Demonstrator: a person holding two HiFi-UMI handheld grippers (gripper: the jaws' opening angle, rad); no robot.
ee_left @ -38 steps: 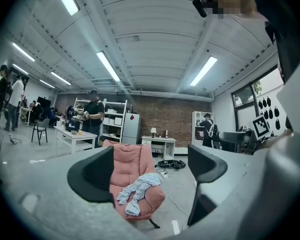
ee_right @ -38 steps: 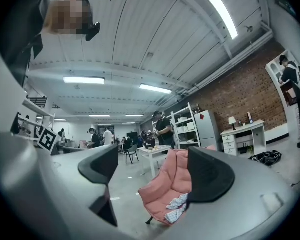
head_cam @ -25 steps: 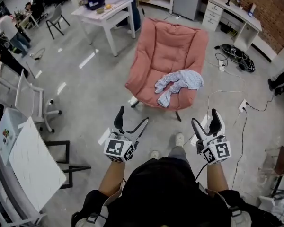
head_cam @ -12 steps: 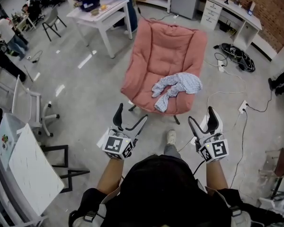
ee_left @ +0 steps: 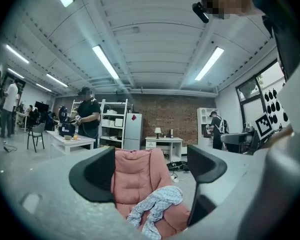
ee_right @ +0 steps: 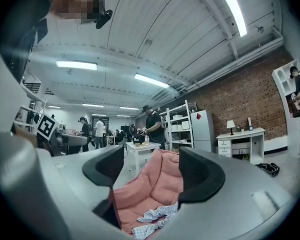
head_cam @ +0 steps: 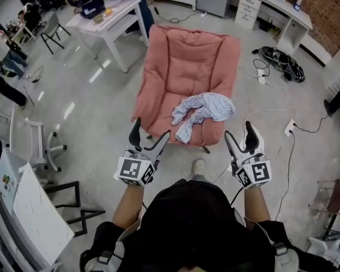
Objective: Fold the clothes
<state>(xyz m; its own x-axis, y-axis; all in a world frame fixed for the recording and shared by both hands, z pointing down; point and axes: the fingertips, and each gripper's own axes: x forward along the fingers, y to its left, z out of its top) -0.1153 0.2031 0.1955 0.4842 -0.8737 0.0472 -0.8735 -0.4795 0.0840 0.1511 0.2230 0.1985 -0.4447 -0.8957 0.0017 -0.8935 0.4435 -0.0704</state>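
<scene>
**Both jaws open, nothing held; garment crumpled on chair seat**

Left gripper (head_cam: 151, 130): jaws spread wide, nothing between the pads. In the left gripper view only the distant chair and cloth show through the gap.

Right gripper (head_cam: 238, 132): jaws apart, somewhat narrower than the left's. They have just been closing a little, with nothing between them. The right gripper view shows the same chair through the gap, and no contact.

Both grippers are held out in front of the person, side by side and well apart from each other, pointing toward the chair.

The garment (head_cam: 207, 106) is a light blue-and-white checked cloth. It lies bunched, not folded, on the front right part of the seat of the pink padded chair (head_cam: 181, 55), and one strip of it trails toward the seat's front edge. Neither gripper touches it. The left gripper sits near the chair's front left corner, and the right gripper is off the front right corner, over the grey floor (head_cam: 102, 112).

Surroundings: a white table (head_cam: 110, 16) stands beyond the chair to the left, and a tangle of cables (head_cam: 280, 58) lies on the floor to the right.
</scene>
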